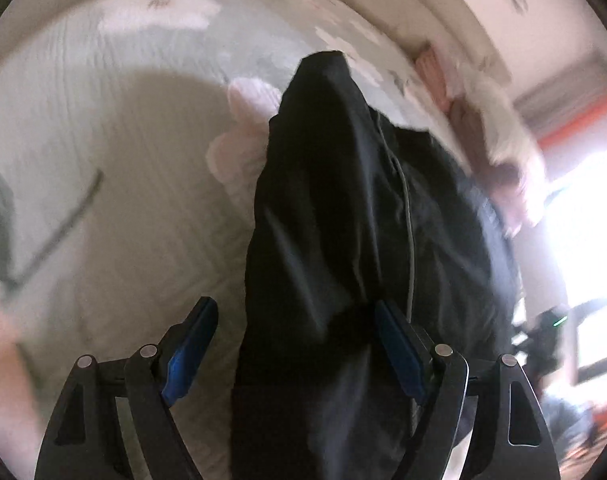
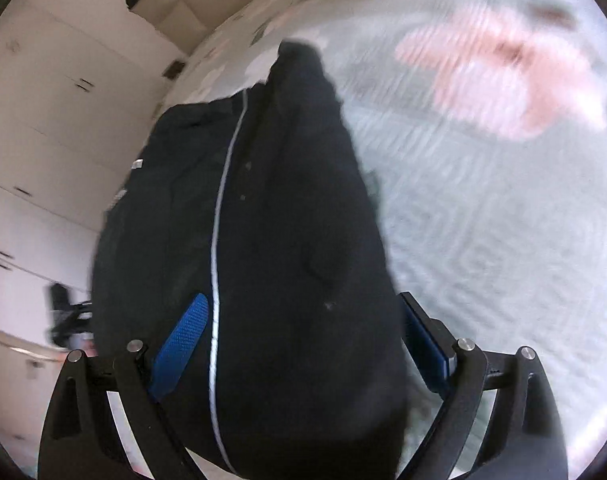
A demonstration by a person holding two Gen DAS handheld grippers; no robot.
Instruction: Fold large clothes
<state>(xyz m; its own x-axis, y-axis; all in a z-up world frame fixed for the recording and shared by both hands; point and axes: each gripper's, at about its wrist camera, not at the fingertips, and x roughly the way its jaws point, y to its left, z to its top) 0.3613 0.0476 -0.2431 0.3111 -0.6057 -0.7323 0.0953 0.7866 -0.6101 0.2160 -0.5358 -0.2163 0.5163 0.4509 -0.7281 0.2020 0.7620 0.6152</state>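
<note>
Mid-fold, by my reading: black slippery-fabric garment (image 1: 335, 216) with pale piping stripe (image 2: 219, 220) lies bunched on pale quilted bedspread (image 1: 115, 184), running between spread-apart jaws of left gripper (image 1: 291, 320) and right gripper (image 2: 303, 316), neither clamping; next, pinch an edge.

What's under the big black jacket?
Under the black jacket you can see a pale green quilted bedspread with pink flower shapes. Whatever lies right beneath the jacket is covered, so I can't tell.
</note>
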